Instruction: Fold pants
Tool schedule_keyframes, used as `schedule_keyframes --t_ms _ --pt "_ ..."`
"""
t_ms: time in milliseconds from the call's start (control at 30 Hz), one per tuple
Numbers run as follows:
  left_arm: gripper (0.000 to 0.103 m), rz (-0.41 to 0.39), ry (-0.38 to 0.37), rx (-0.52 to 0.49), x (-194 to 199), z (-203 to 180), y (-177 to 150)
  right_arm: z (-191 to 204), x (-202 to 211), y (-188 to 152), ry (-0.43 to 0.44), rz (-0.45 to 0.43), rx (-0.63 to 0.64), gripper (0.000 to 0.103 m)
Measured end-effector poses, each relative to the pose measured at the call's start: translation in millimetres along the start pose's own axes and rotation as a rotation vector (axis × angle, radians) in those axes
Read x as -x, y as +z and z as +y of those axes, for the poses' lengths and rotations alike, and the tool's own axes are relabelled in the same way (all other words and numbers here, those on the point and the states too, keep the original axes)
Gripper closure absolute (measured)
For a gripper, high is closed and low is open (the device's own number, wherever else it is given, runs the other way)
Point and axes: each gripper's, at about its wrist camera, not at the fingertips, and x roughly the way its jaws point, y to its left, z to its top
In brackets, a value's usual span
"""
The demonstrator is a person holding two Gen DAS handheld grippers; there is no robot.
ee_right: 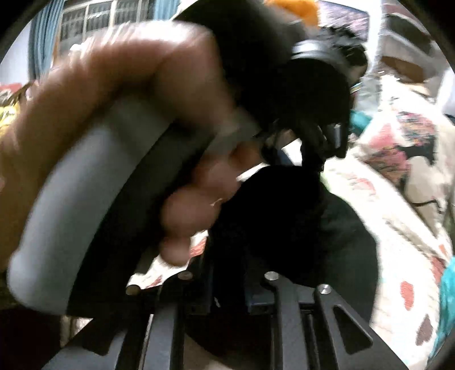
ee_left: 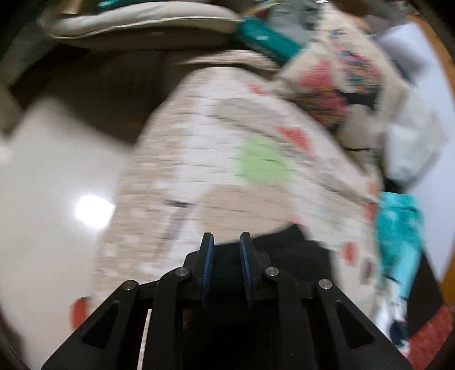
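Note:
The black pants (ee_left: 284, 250) lie on a patterned cream bedspread (ee_left: 227, 159). My left gripper (ee_left: 226, 242) has its blue-padded fingers a small gap apart, with black cloth between and below them; a grip is unclear. In the right wrist view the pants (ee_right: 312, 227) hang as a dark bunch in front of my right gripper (ee_right: 227, 284), whose fingertips are lost in the black cloth. The person's hand (ee_right: 113, 113) holds the left gripper's grey handle (ee_right: 85, 185) just ahead of the right one. Both views are motion-blurred.
A turquoise cloth (ee_left: 398, 233) lies at the bed's right side. A colourful patterned pillow (ee_left: 341, 91) and a beige cushion (ee_left: 142, 22) sit at the far end. Shiny pale floor (ee_left: 51, 185) is to the left of the bed.

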Motion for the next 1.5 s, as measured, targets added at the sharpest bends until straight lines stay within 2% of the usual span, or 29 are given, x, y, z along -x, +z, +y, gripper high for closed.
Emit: schedule_keyframes --t_ms 33,100,167,200,267,300,367,433,467,533,633,667,700,733,767,833,867,900,933,1000,1033,1067,1100,1133,1167,1267,1333,1400,1500 --pt "0.085 0.01 0.017 0.031 -1 8 1 2 -1 -2 0.003 0.008 0.002 0.07" --pt "0.085 0.036 0.0 0.118 -1 28 4 3 11 -8 0.019 0.0 -0.003 0.05" --pt "0.085 0.015 -0.006 0.165 8 40 5 -1 27 -12 0.01 -0.014 -0.003 0.04" --pt "0.085 -0.017 0.008 0.174 17 44 5 -7 38 -16 0.01 -0.021 -0.014 0.039" --pt "0.085 -0.07 0.017 0.149 32 41 2 -19 55 -23 0.015 -0.024 -0.05 0.038" --pt "0.085 -0.09 -0.001 0.129 40 36 0 -29 63 -26 0.005 -0.028 -0.079 0.038" --pt "0.077 -0.113 -0.102 0.078 53 21 -8 -56 73 -34 -0.044 -0.034 -0.154 0.038" --pt "0.074 -0.116 -0.163 0.017 61 7 -14 -88 71 -39 -0.107 -0.015 -0.252 0.038" --pt "0.072 -0.127 -0.189 -0.045 67 -6 -19 -101 68 -39 -0.118 -0.011 -0.301 0.038" --pt "0.069 -0.129 -0.182 -0.134 67 -24 -26 -117 59 -41 -0.099 -0.002 -0.375 0.038" --pt "0.068 -0.05 -0.06 -0.245 42 -42 -35 -119 43 -39 -0.093 0.026 -0.399 0.038" --pt "0.065 -0.001 0.064 -0.264 23 -40 -36 -118 34 -40 -0.09 0.043 -0.399 0.039" --pt "0.063 0.009 0.143 -0.26 15 -35 -35 -118 30 -42 -0.1 0.058 -0.396 0.039" --pt "0.061 0.01 0.225 -0.251 9 -30 -34 -118 25 -43 -0.123 0.075 -0.39 0.039" --pt "0.061 -0.004 0.362 -0.247 4 -22 -30 -116 27 -47 -0.139 0.08 -0.39 0.039" --pt "0.061 -0.051 0.531 -0.236 5 -11 -24 -125 27 -49 -0.192 0.09 -0.388 0.039" --pt "0.061 -0.084 0.609 -0.214 9 -2 -19 -130 29 -50 -0.208 0.093 -0.4 0.038" --pt "0.061 -0.102 0.627 -0.192 14 3 -16 -133 36 -54 -0.223 0.096 -0.416 0.038" --pt "0.061 -0.118 0.618 -0.16 19 8 -13 -140 40 -57 -0.237 0.096 -0.444 0.038" --pt "0.061 -0.136 0.475 -0.055 35 19 -10 -151 49 -62 -0.227 0.083 -0.507 0.038" --pt "0.061 -0.132 0.377 -0.004 41 24 -9 -157 51 -63 -0.211 0.074 -0.534 0.038" --pt "0.061 -0.113 0.245 0.05 45 28 -10 -162 54 -65 -0.189 0.063 -0.567 0.037" --pt "0.061 -0.096 0.178 0.077 46 30 -12 -167 55 -66 -0.155 0.052 -0.606 0.037" --pt "0.061 -0.057 0.075 0.123 43 34 -15 -169 55 -66 -0.131 0.05 -0.622 0.037" --pt "0.061 -0.032 0.02 0.153 41 36 -17 -173 53 -67 -0.094 0.048 -0.647 0.037" --pt "0.061 0.003 -0.073 0.213 37 40 -24 -177 39 -65 0.005 0.055 -0.713 0.037" --pt "0.06 -0.001 -0.092 0.225 36 38 -32 -178 25 -62 0.046 0.078 -0.733 0.037" --pt "0.054 -0.01 -0.134 0.238 38 39 -42 -180 13 -61 0.062 0.098 -0.751 0.036" --pt "0.053 -0.013 -0.195 0.257 34 39 -60 -187 2 -63 0.106 0.102 -0.808 0.032"
